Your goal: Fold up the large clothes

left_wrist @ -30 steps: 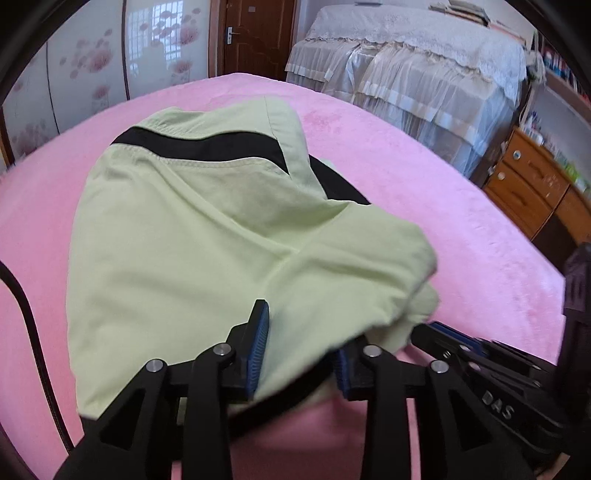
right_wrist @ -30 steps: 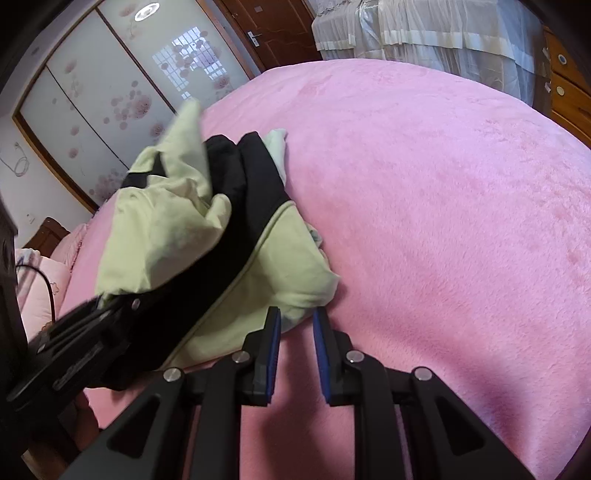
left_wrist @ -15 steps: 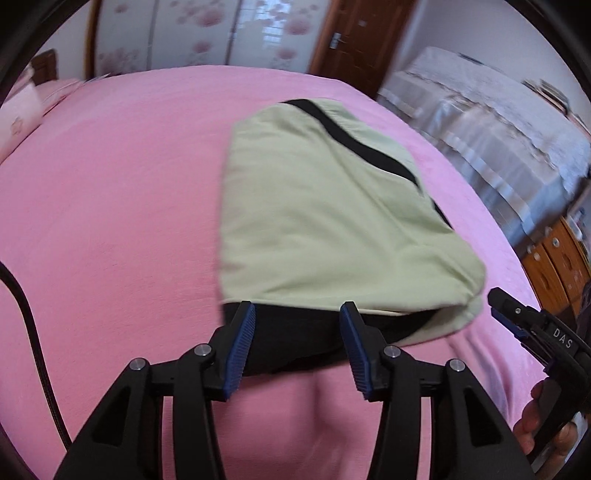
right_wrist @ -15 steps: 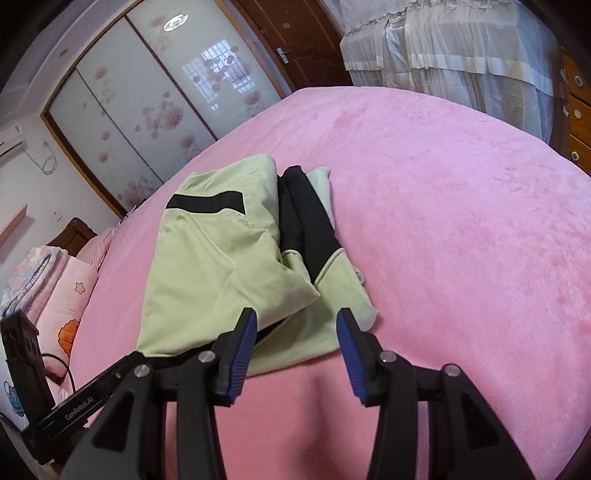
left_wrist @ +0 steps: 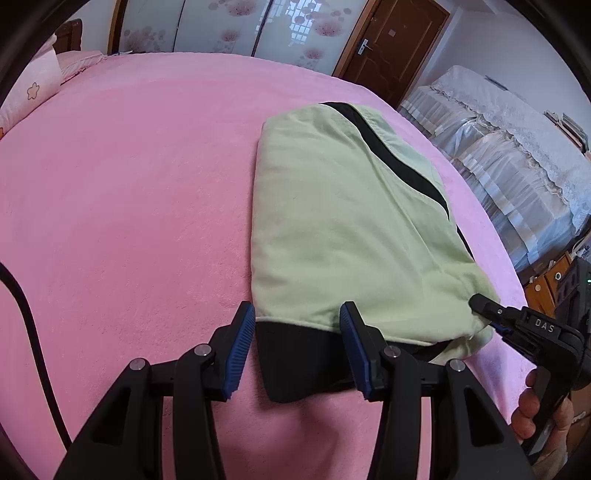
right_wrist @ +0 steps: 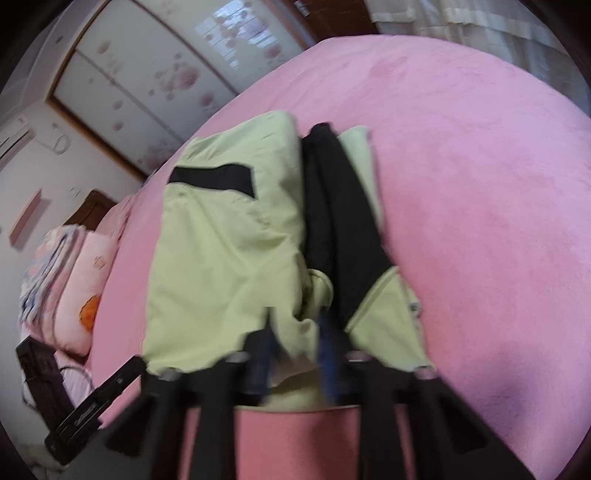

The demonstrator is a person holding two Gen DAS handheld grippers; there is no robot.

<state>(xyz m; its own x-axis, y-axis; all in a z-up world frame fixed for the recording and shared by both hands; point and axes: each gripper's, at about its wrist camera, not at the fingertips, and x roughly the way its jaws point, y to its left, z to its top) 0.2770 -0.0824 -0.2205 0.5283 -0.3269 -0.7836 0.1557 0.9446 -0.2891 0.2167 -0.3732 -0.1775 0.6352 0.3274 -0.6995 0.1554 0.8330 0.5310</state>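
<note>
Jaws: left gripper (left_wrist: 297,345) apart astride garment (left_wrist: 351,229) hem on bed (left_wrist: 129,184); right gripper (right_wrist: 295,343) closing on near fold, presumably to lift.

You are looking across a pink plush bedspread (left_wrist: 129,192) that is covering the whole bed. At the bed's far left corner a pink pillow (left_wrist: 31,90) with a small flower print is lying, and in the right wrist view a stack of folded bedding (right_wrist: 64,280) is sitting beside the bed's left edge. Sliding wardrobe doors (left_wrist: 236,26) with pink blossom prints are standing beyond the far edge, next to a brown wooden door (left_wrist: 388,48). Off the right edge, white lace-trimmed covers (left_wrist: 517,155) are draping over furniture, with a wooden drawer unit (left_wrist: 546,284) below them. A black cable (left_wrist: 29,332) is trailing over the near left corner.
</note>
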